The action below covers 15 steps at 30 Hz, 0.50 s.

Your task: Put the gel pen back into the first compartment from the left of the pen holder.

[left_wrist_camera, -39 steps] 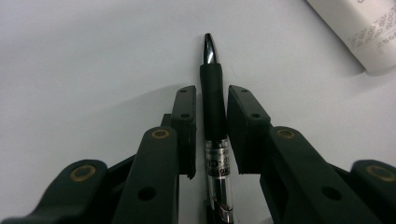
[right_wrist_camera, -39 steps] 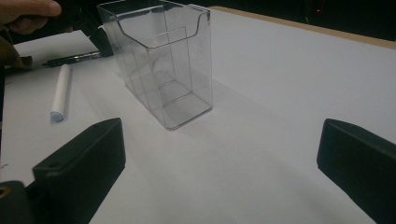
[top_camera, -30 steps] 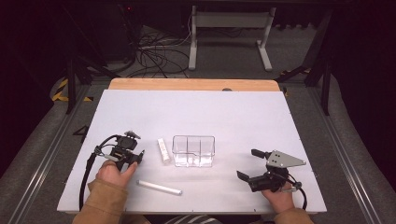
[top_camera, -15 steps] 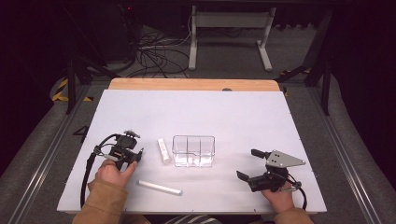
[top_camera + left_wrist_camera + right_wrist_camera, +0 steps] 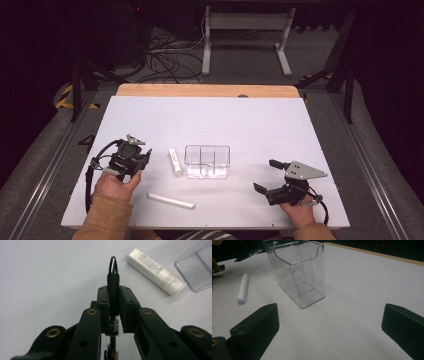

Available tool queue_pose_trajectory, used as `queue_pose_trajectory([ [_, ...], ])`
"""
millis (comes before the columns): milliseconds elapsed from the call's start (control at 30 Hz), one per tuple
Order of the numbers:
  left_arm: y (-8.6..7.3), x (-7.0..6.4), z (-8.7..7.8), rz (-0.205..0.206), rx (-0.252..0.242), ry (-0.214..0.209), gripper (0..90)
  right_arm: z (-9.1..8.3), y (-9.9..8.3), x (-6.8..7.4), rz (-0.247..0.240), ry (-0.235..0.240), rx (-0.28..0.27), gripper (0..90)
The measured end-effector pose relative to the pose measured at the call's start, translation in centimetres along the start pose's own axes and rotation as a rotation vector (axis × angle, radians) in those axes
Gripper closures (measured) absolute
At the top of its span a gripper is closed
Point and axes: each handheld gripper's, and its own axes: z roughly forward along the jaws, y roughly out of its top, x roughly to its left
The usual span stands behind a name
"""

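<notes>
Right then, my left gripper (image 5: 131,159) was clamped on a pen (image 5: 113,285), its jaws closed tight around the black grip section with the silver tip poking out ahead of them. The pen's long axis ran straight along the jaws, so it pointed wherever the gripper pointed, and just then it hung low over the white table (image 5: 250,120) on the left side. The clear holder (image 5: 207,161) stood upright to that gripper's right, near the table's middle, with a white tube (image 5: 175,160) lying between the two and its length running away from me. A second white stick (image 5: 170,201) lay nearer my edge. My right gripper (image 5: 272,179) rested on the far side of the holder, jaws spread wide and holding nothing. I judged the left hand to be the one to act: the pen would have to be tipped upright and carried over the tube to reach the holder's open top.
</notes>
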Motion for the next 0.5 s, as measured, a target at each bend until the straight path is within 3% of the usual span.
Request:
queue_pose_trajectory([
  [233,0.2,-0.6,-1.6,0.045,-0.102,-0.005,80.2,0.0,0.0,0.0,0.0,0.0,0.0,1.7],
  [333,0.4,-0.5,-2.3,0.05,-0.132,-0.032,80.1,0.0,0.0,0.0,0.0,0.001,0.0,1.7],
  [500,0.5,-0.6,-2.9,0.055,-0.161,-0.038,80.2,0.0,0.0,0.0,0.001,0.002,0.0,1.7],
])
